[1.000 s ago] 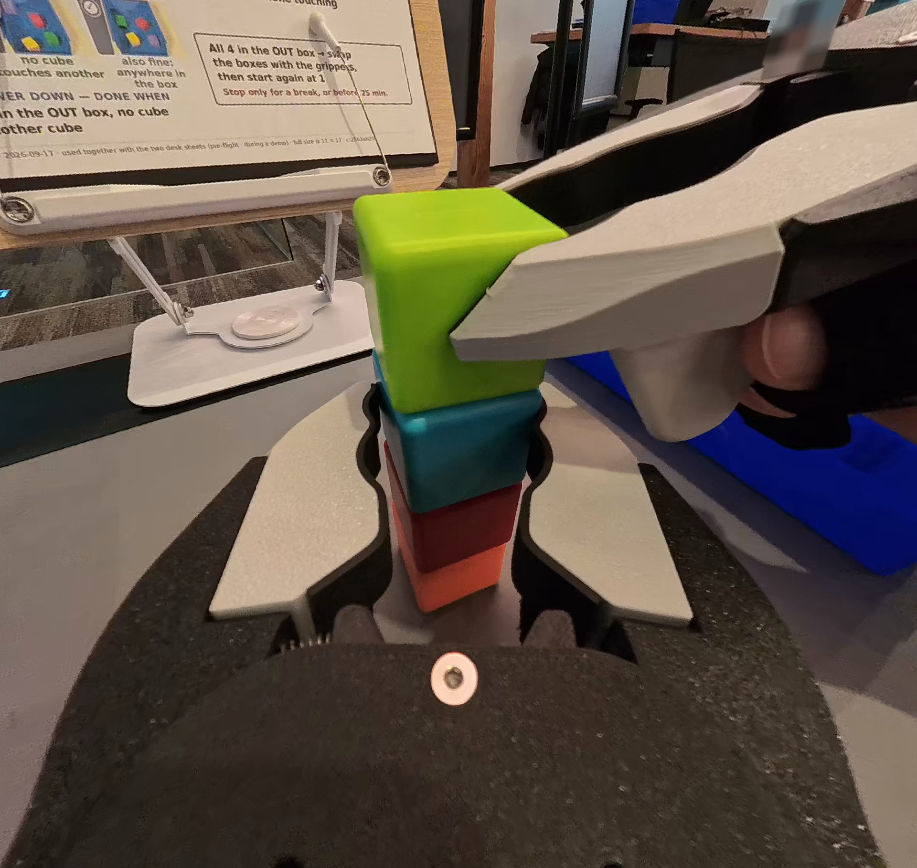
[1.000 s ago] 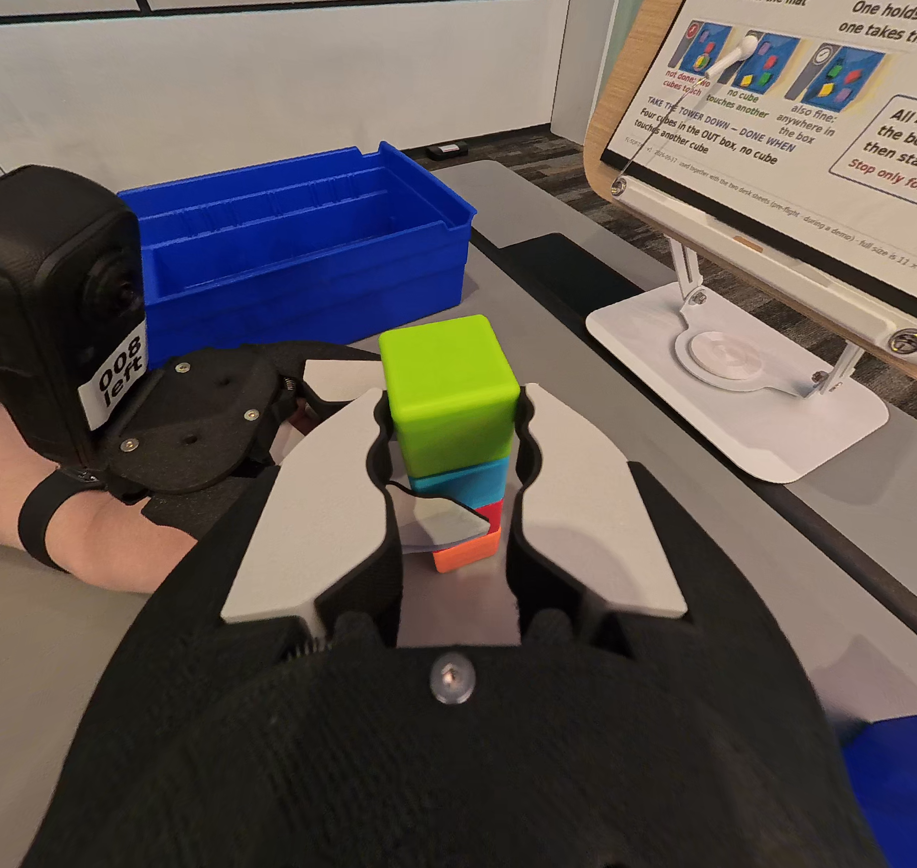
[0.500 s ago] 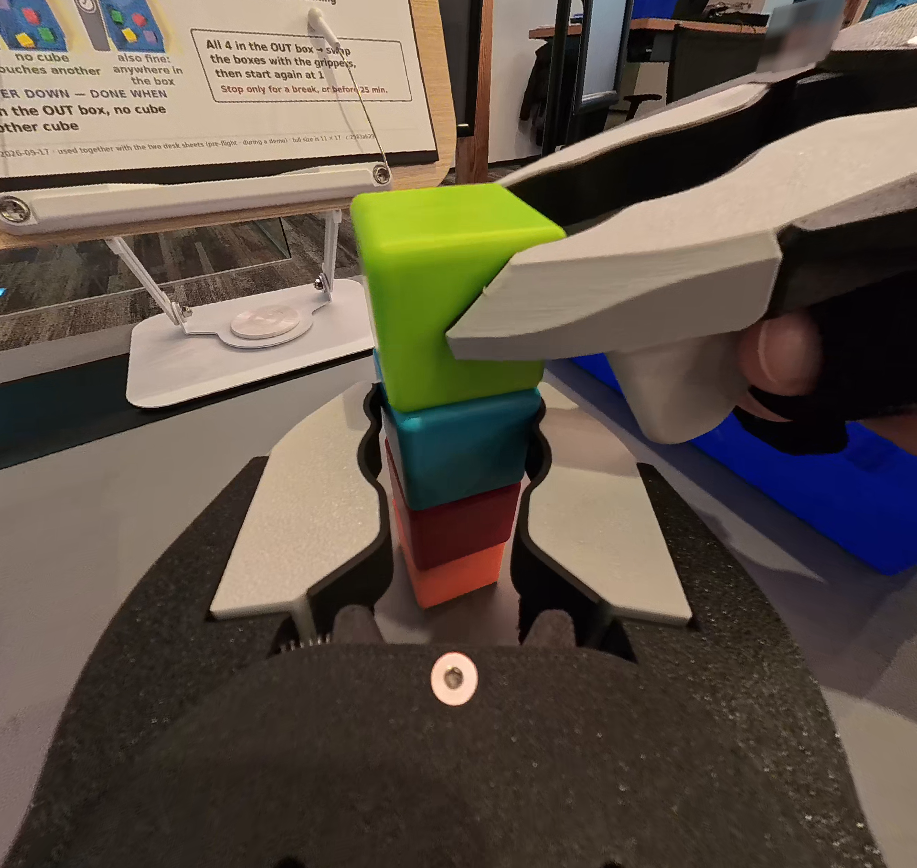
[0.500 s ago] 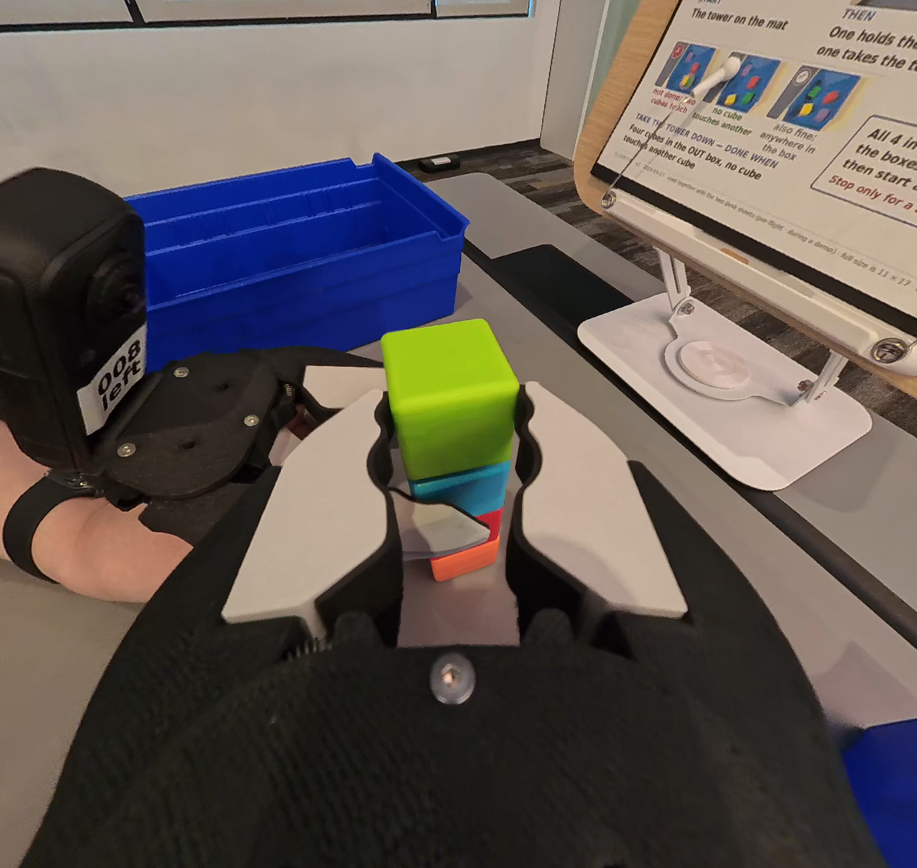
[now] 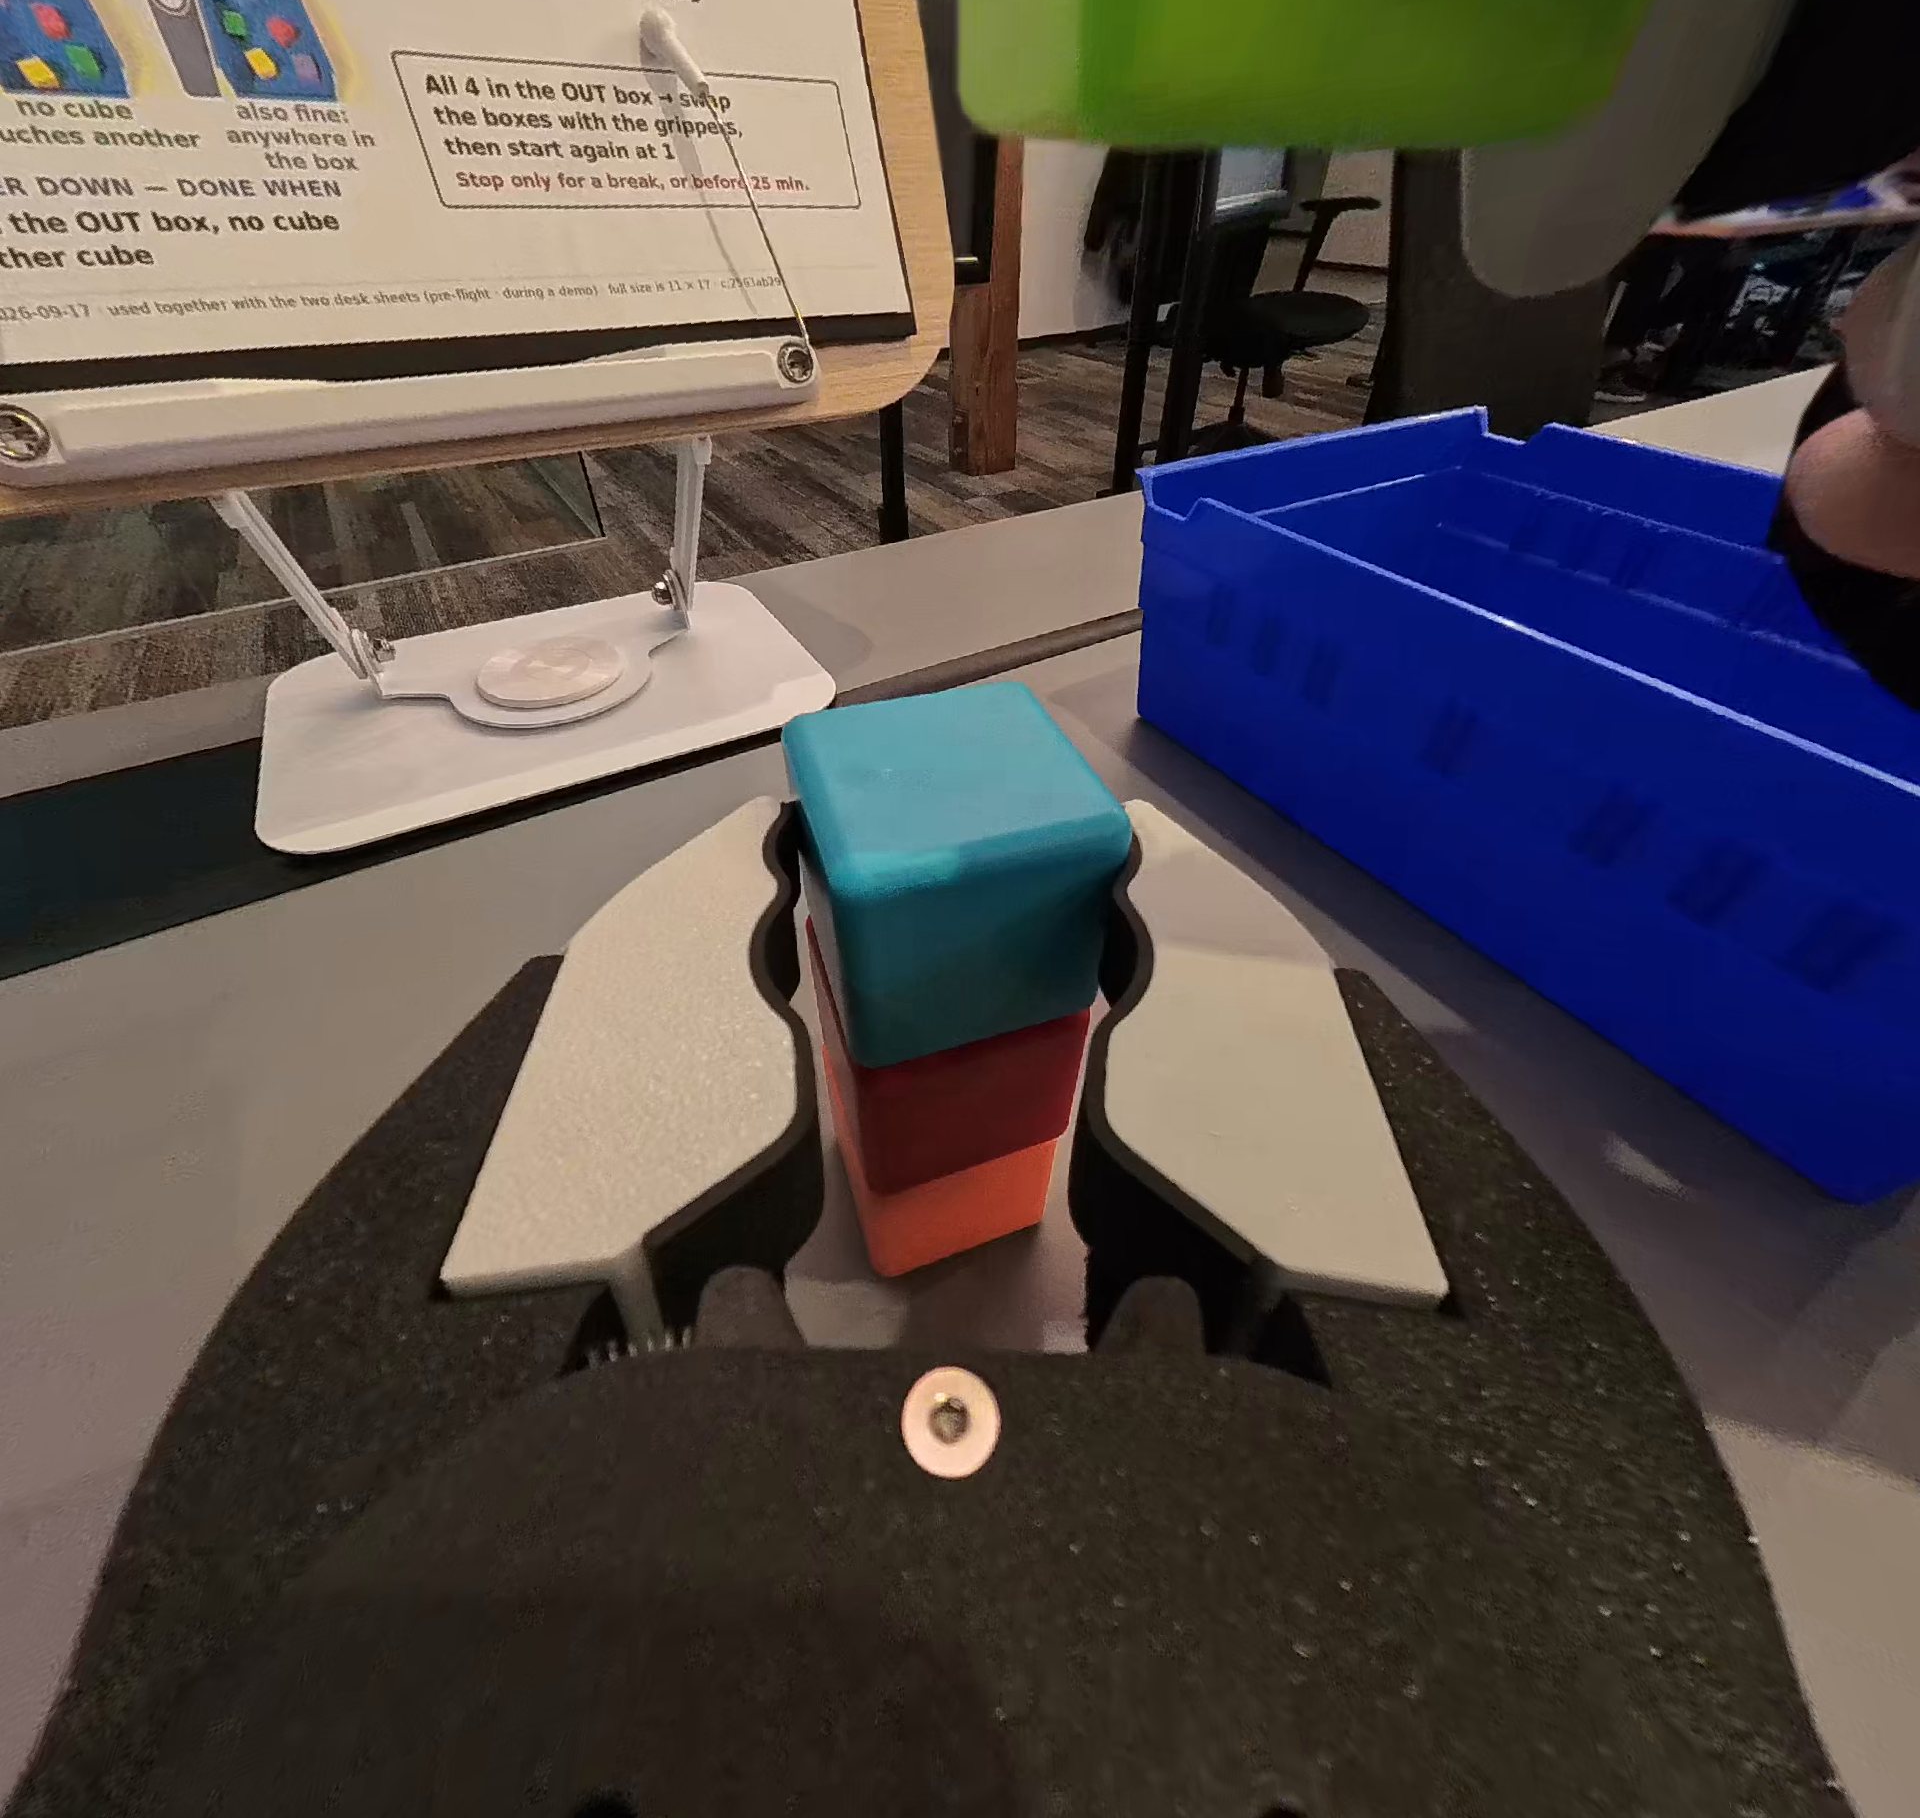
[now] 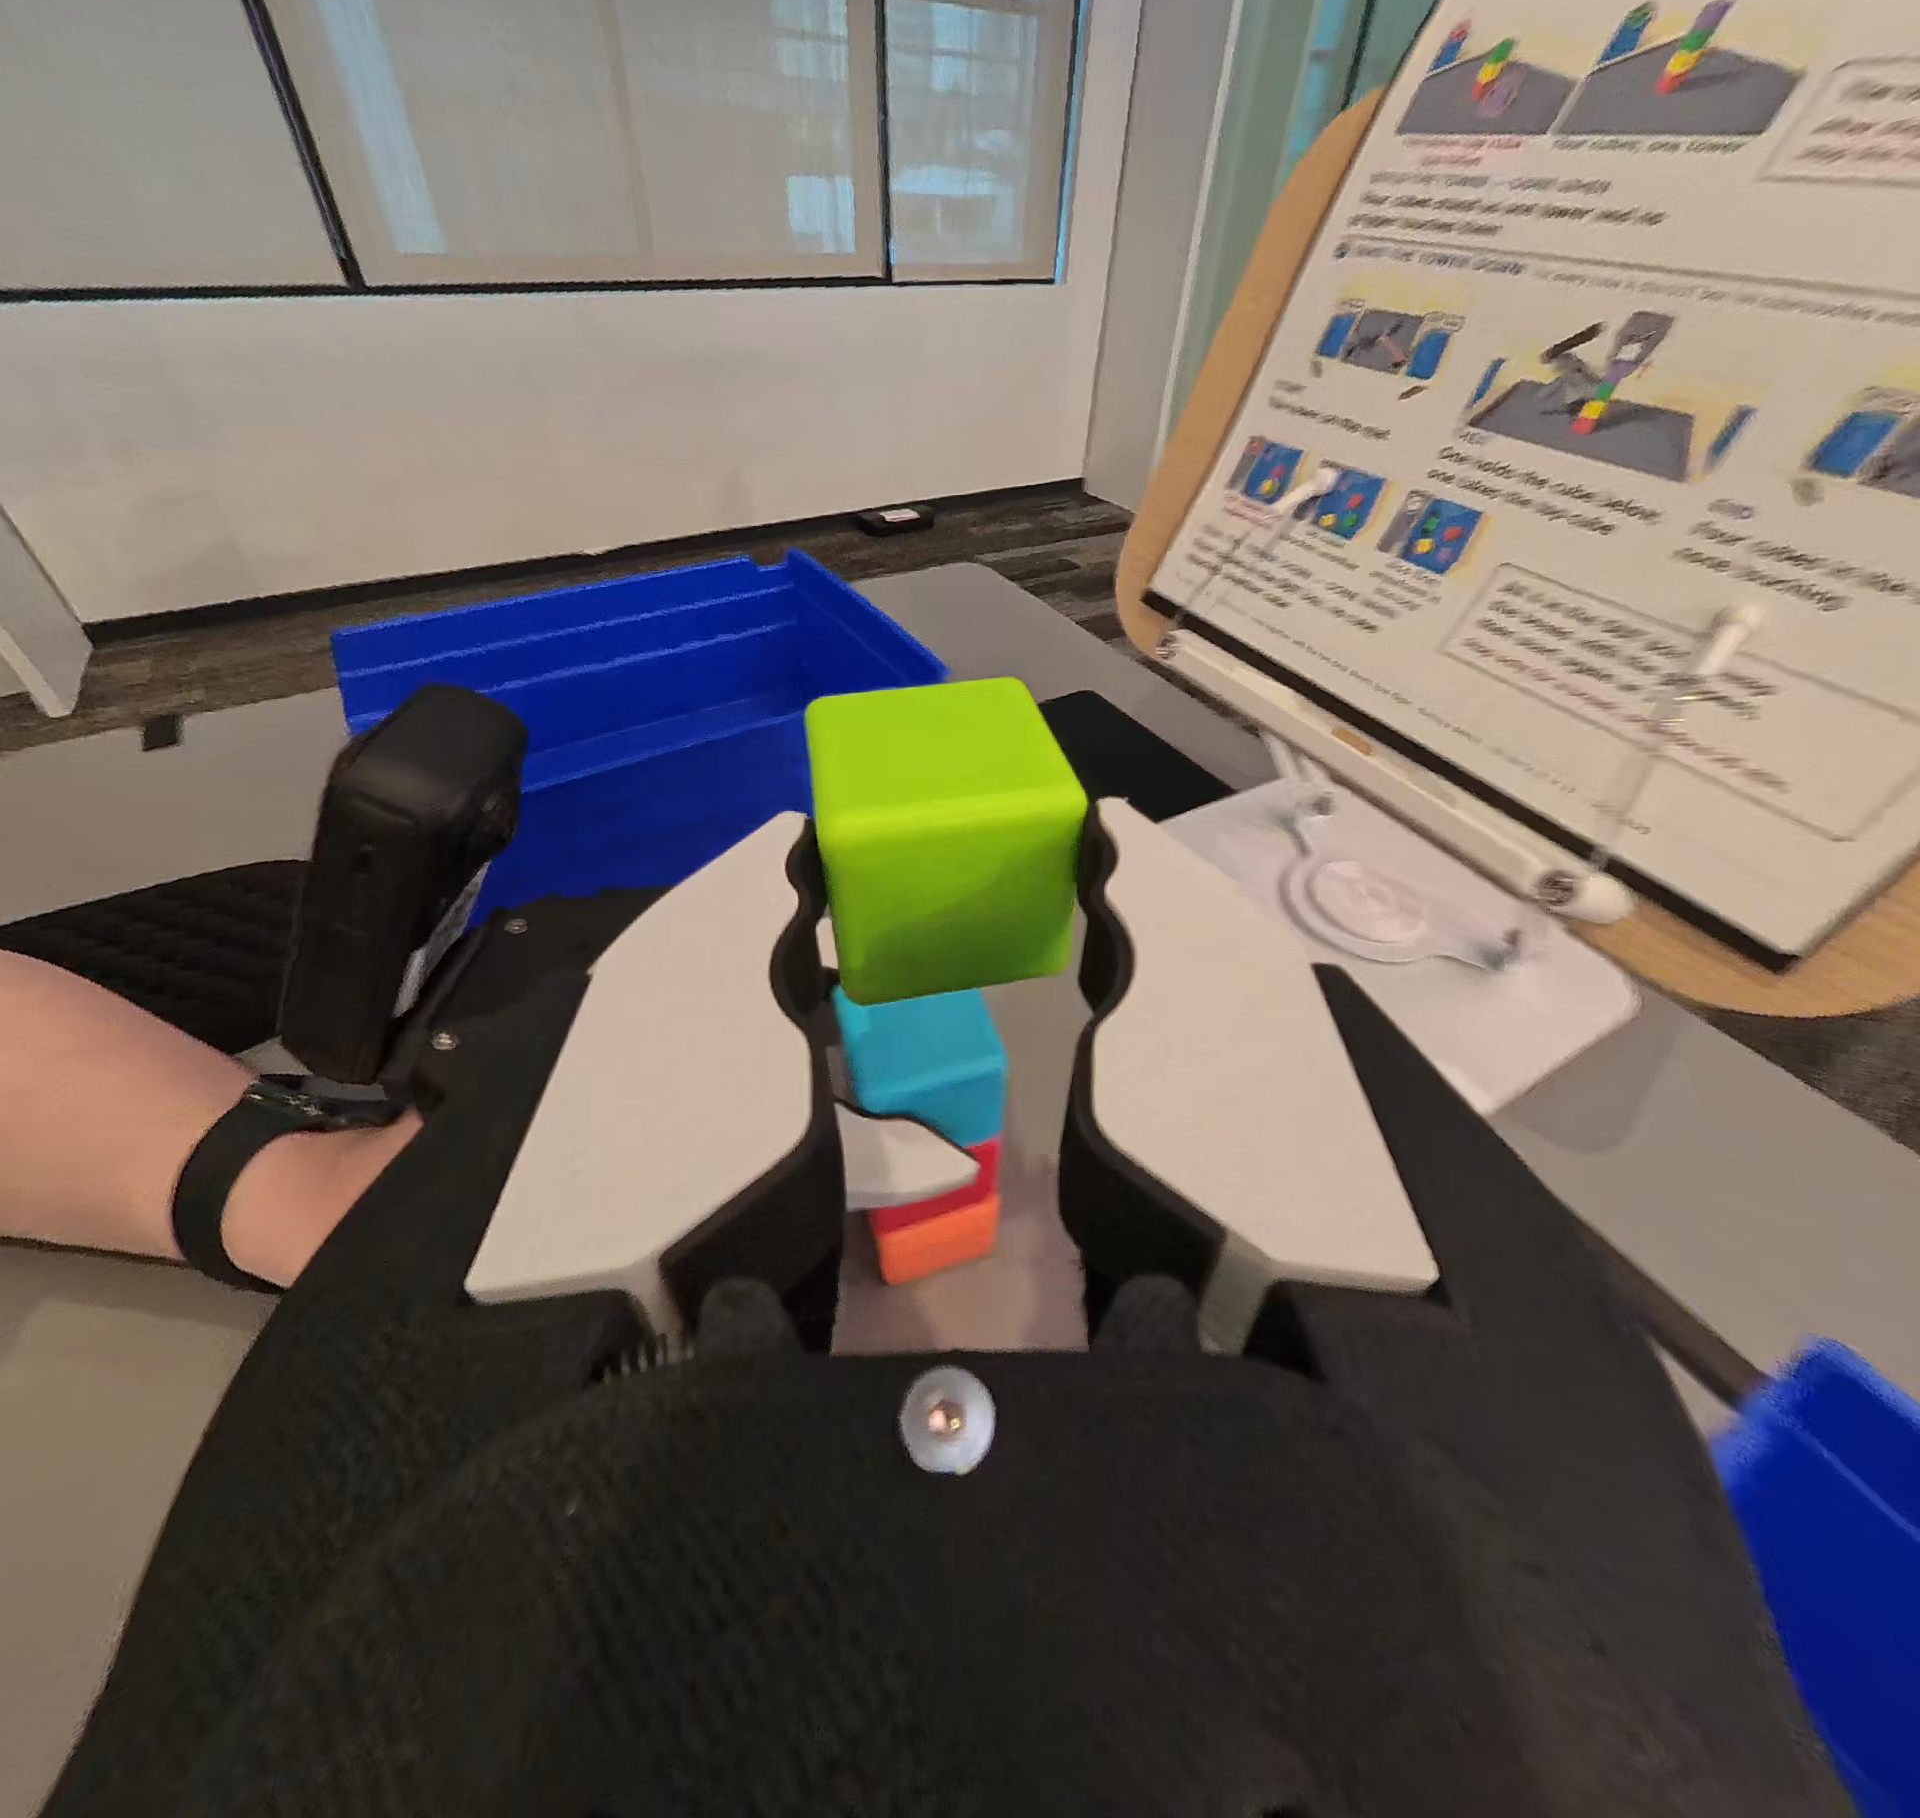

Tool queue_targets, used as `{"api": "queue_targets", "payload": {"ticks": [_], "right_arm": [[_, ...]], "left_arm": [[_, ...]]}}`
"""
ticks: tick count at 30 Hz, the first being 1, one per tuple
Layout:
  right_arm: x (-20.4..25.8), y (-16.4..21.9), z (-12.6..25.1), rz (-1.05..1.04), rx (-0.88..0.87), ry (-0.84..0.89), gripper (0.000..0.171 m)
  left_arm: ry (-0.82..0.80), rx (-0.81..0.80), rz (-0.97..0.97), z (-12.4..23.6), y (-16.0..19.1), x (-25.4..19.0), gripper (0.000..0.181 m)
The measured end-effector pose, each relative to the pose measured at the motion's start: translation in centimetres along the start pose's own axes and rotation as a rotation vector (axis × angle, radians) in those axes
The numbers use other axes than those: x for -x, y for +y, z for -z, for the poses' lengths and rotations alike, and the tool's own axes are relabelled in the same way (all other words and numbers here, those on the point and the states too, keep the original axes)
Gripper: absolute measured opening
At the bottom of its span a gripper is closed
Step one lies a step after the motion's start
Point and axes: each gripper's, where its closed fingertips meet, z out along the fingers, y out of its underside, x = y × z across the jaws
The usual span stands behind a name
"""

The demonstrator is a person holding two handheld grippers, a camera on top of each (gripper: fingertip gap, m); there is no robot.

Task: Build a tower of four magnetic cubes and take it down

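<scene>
A blue ribbed plastic bin (image 5: pixel 1538 729) lies beside the stack; a white-footed stand carries an instruction board (image 5: pixel 436 158) behind it. The left gripper (image 5: pixel 956 895) clamps the smooth, round-edged teal cube (image 5: pixel 951 864) atop the red cube (image 5: pixel 961 1108) and orange cube (image 5: pixel 951 1212) on the grey table (image 5: pixel 260 1041). The right gripper (image 6: pixel 943 864) holds the green cube (image 6: pixel 940 833) clear above them.

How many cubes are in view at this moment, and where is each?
4. The green cube is held above the stack in the right gripper. The teal cube tops the stack, gripped by the left gripper, over the dark red cube and the orange cube.
</scene>
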Motion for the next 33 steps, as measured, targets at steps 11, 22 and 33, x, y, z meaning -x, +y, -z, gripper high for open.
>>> {"api": "queue_targets", "payload": {"ticks": [11, 22, 33], "right_arm": [[-20.6, 14.1, 17.4, -0.284, 0.614, 0.784, 0.048], [-24.4, 21.9, 18.3, -0.367, 0.709, 0.948, 0.049], [-23.2, 19.7, 17.6, -0.251, 0.757, 0.893, 0.068]], "left_arm": [[0.005, 0.022, 0.001, -0.1, 0.0, 0.0, 0.055], [0.002, 0.049, -0.016, -0.1, 0.1, -0.1, 0.055], [-0.034, 0.142, 0.028, 0.3, 2.6, 0.1, 0.088]]}}
